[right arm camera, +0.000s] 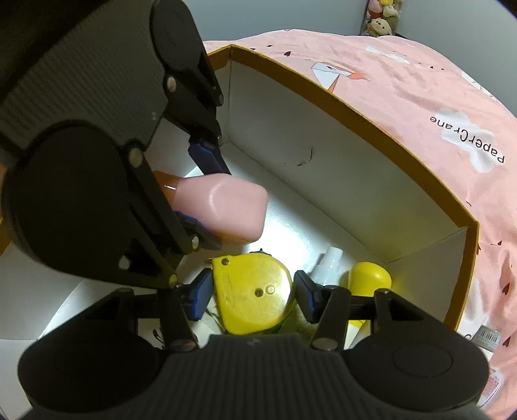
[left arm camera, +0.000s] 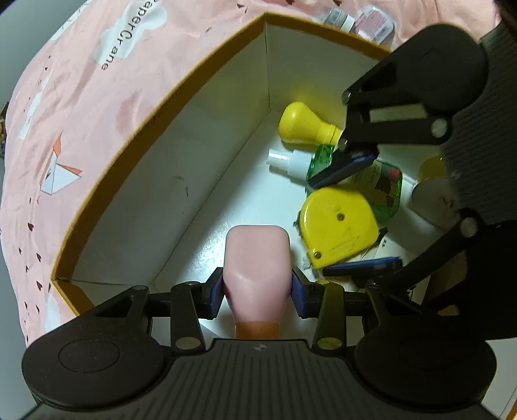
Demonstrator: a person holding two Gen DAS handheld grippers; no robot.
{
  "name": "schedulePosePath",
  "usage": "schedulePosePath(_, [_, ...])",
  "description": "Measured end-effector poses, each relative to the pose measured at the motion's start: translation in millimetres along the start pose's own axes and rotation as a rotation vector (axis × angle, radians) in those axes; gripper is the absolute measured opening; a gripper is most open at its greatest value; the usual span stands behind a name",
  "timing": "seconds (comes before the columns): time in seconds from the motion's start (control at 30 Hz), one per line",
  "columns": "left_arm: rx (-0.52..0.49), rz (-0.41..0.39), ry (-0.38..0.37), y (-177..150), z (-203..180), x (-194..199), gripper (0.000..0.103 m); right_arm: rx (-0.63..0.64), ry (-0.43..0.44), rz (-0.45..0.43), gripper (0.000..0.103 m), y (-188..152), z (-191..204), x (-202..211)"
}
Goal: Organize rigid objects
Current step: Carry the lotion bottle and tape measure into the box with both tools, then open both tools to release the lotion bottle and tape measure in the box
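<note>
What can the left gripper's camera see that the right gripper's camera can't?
Only the left camera: two small containers lying outside the box, and the green bottle's label. Only the right camera: plush toys in the far corner. Both: the box, pink bottle in the left gripper, yellow tape measure between the right gripper's fingers, yellow bottle.

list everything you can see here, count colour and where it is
box: 1, white inside with orange-brown rim, open, on the bedding
bedding: 1, pink with paper crane print, under and around the box
pink bottle: 1, pink body, orange-brown cap end, held above the box floor
tape measure: 1, yellow, in the box
yellow bottle: 1, yellow, lying near the box corner
spray bottle: 1, green with white top, lying beside the yellow bottle
small containers: at least 2, white and pinkish, on the bedding outside the box
left tool: 1, black with blue pads, shut on the pink bottle
right tool: 1, black with blue pads, either side of the tape measure, small gaps showing
</note>
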State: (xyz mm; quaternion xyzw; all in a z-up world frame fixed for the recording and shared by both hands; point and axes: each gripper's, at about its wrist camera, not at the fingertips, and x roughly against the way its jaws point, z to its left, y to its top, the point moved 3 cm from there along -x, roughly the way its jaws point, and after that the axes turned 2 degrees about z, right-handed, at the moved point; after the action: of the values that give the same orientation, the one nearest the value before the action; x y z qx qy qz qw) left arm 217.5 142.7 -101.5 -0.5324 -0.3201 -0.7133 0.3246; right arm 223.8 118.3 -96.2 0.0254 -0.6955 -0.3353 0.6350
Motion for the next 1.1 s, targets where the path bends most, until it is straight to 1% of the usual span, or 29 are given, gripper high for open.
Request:
schedulePosePath(0.17, [0.005,0.011,0.017,0.4,2.0,-3.5,0.047,-0.001,-0.002,-0.006,0.055,-2.9,0.3,4.7])
schedulePosePath(0.23, [0.009,0.022,0.024,0.7,2.5,-4.4,0.047,0.002,-0.015,-0.006,0.057,-2.6,0.7,6.4])
schedulePosePath(0.27, [0.011,0.026,0.028,0.9,2.2,-4.9,0.048,0.005,-0.023,-0.01,0.06,-2.8,0.5,8.7])
schedulePosePath(0.47, [0.034,0.051,0.034,5.5,2.0,-6.9,0.048,0.006,-0.037,-0.02,0.061,-3.9,-2.3,19.7])
schedulePosePath(0.57, [0.034,0.051,0.038,7.4,1.7,-6.0,0.053,0.008,-0.041,-0.021,0.062,-6.3,-1.8,21.3])
schedulePosePath(0.67, [0.045,0.045,0.019,5.0,2.3,0.5,0.056,0.006,-0.041,-0.018,0.062,-8.9,-3.2,19.4])
schedulePosePath(0.73, [0.052,0.039,0.001,6.2,5.6,2.3,0.062,0.009,-0.042,-0.016,0.062,-10.2,-3.9,18.4])
schedulePosePath(0.8, [0.058,0.025,-0.011,6.4,6.3,5.6,0.065,0.011,-0.045,-0.015,0.062,-10.1,-5.2,13.8])
schedulePosePath(0.9, [0.084,-0.005,-0.04,7.2,9.2,16.4,0.067,0.007,-0.047,-0.019,0.062,-9.5,-7.3,17.8])
schedulePosePath(1.03, [0.128,-0.047,-0.095,6.3,17.9,33.5,0.068,0.01,-0.057,-0.034,0.063,-9.0,-6.6,22.0])
schedulePosePath(1.07, [0.133,-0.054,-0.099,6.1,17.8,38.7,0.068,0.011,-0.062,-0.039,0.066,-8.6,-6.6,23.9])
schedulePosePath(1.1, [0.139,-0.061,-0.1,6.6,18.1,42.5,0.067,0.012,-0.066,-0.046,0.073,-8.5,-6.8,26.0])
